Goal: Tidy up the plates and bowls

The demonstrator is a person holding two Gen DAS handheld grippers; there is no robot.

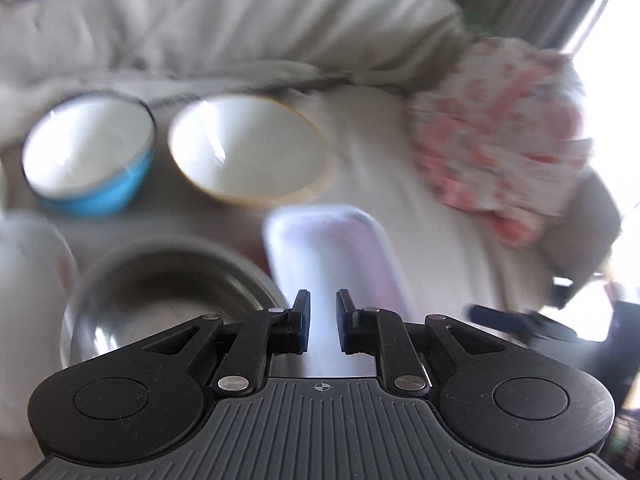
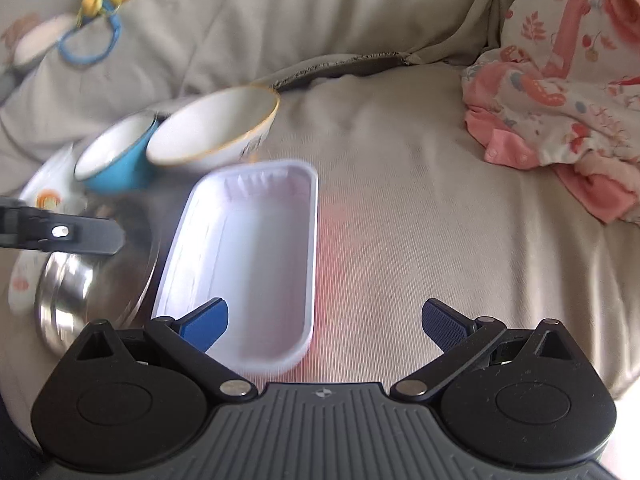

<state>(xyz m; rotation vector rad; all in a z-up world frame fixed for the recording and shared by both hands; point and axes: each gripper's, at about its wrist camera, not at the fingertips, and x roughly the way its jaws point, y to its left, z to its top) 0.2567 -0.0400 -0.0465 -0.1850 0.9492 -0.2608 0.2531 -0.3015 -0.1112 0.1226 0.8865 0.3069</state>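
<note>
A white rectangular plastic tray (image 2: 248,256) lies on the beige sofa cushion, also in the left wrist view (image 1: 332,252). Beside it stand a steel bowl (image 1: 160,292) (image 2: 96,280), a blue bowl (image 1: 92,152) (image 2: 120,156) and a white gold-rimmed bowl (image 1: 248,148) (image 2: 216,128). My left gripper (image 1: 323,322) has its jaws narrow, a small gap between them, over the tray's near end; I cannot tell if it touches the tray. My right gripper (image 2: 324,324) is open and empty, its left finger over the tray's near end. The left gripper's finger shows in the right wrist view (image 2: 80,234).
Pink patterned baby clothes (image 2: 560,92) (image 1: 504,128) lie at the right. A white plate with an orange print (image 2: 48,196) sits behind the steel bowl. A blue ring toy (image 2: 90,44) rests on the back cushion. The sofa back (image 2: 280,12) rises behind.
</note>
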